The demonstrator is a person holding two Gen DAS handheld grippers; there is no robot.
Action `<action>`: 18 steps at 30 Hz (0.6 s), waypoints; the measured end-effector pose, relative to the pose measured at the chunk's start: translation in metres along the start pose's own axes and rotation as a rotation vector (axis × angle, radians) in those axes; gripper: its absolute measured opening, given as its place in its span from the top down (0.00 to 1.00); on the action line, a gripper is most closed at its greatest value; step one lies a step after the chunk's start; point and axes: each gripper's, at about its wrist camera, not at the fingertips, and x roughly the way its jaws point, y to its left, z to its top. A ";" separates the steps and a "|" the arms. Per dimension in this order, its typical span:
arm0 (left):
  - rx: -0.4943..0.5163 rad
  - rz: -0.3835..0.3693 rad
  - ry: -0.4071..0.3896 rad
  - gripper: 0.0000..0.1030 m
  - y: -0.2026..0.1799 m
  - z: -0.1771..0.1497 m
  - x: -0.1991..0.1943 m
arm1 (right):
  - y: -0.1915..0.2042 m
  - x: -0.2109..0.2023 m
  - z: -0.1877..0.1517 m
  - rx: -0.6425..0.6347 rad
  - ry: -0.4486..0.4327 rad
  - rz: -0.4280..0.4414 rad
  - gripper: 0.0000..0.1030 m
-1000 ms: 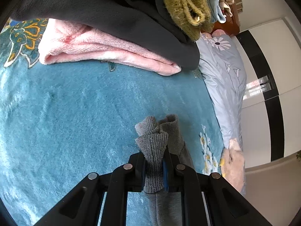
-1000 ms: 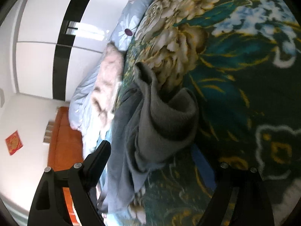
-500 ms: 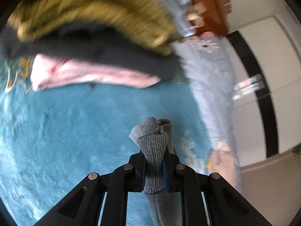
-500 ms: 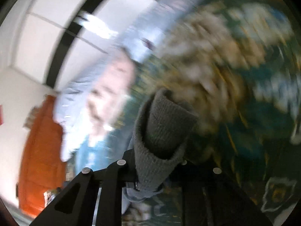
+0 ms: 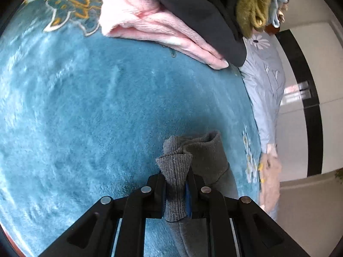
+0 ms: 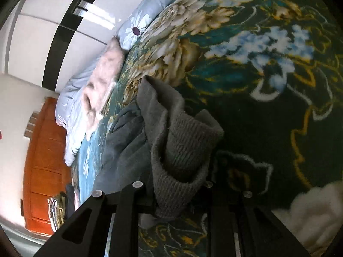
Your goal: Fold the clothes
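Closing since a second earlier, the right tool [image 6: 180, 194] pinched a ribbed cuff of the grey garment [image 6: 150, 132] on the floral blanket [image 6: 268, 85]. Left wrist view: the left tool [image 5: 176, 192] clamped another cuff, near the bed's edge.

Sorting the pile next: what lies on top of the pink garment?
A black garment lies over the pink garment, with an olive fuzzy one above that. Only the pink one's front edge shows; the rest of it is covered.
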 end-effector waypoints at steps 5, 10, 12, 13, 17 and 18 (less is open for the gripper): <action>0.069 0.030 -0.007 0.85 -0.012 -0.001 -0.005 | 0.014 -0.004 0.003 -0.094 -0.002 -0.054 0.74; 0.007 -0.028 -0.002 0.82 0.002 -0.003 -0.009 | 0.003 -0.011 0.000 -0.060 0.001 -0.055 0.61; 0.005 -0.035 -0.010 0.81 0.005 -0.005 -0.015 | -0.002 -0.026 0.000 -0.040 -0.025 -0.064 0.57; 0.007 -0.039 -0.015 0.81 0.005 -0.007 -0.019 | -0.003 -0.033 0.003 -0.035 -0.045 -0.074 0.56; 0.006 -0.082 -0.045 0.80 0.006 -0.016 -0.030 | 0.000 -0.060 0.010 -0.017 -0.138 -0.088 0.55; 0.001 -0.099 -0.054 0.79 0.007 -0.020 -0.032 | 0.005 -0.063 0.011 -0.017 -0.153 -0.076 0.55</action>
